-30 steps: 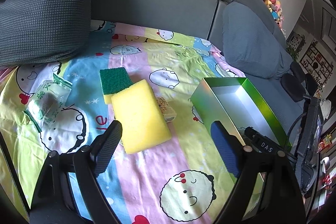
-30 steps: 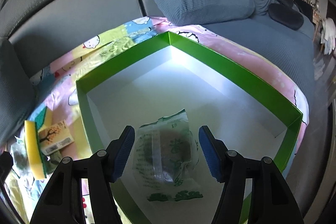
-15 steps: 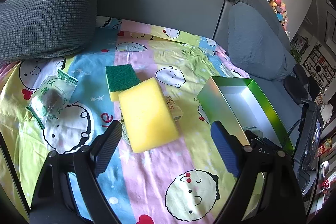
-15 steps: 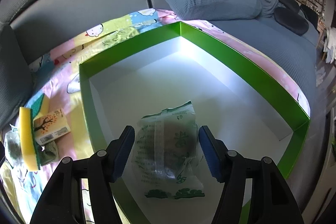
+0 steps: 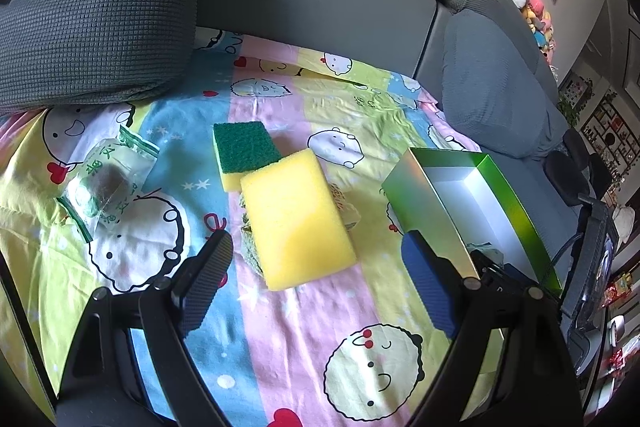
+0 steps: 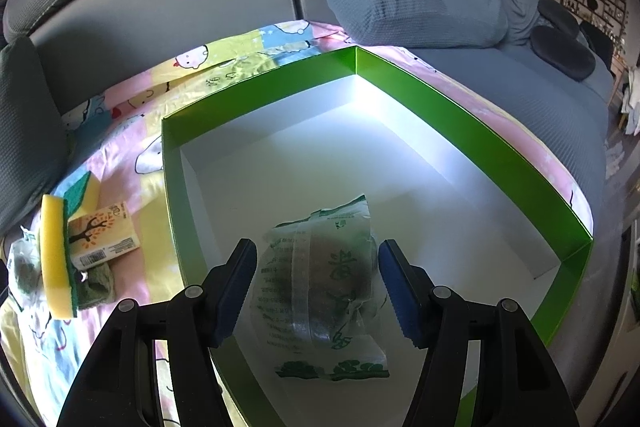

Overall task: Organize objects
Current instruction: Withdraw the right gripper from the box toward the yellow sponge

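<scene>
Packet (image 6: 324,279) in crinkly film, lying between right gripper (image 6: 316,287) pads inside green box (image 6: 460,131), pads spread, not pressing. Probably light, slippery, soft; best pinched across the middle. Left gripper (image 5: 316,281) spread wide, empty, yellow sponge (image 5: 296,219) just ahead.

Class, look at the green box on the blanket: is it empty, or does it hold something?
Not empty. The green box holds one clear packet with green print, lying on its white floor; the rest of the floor is bare.
</scene>
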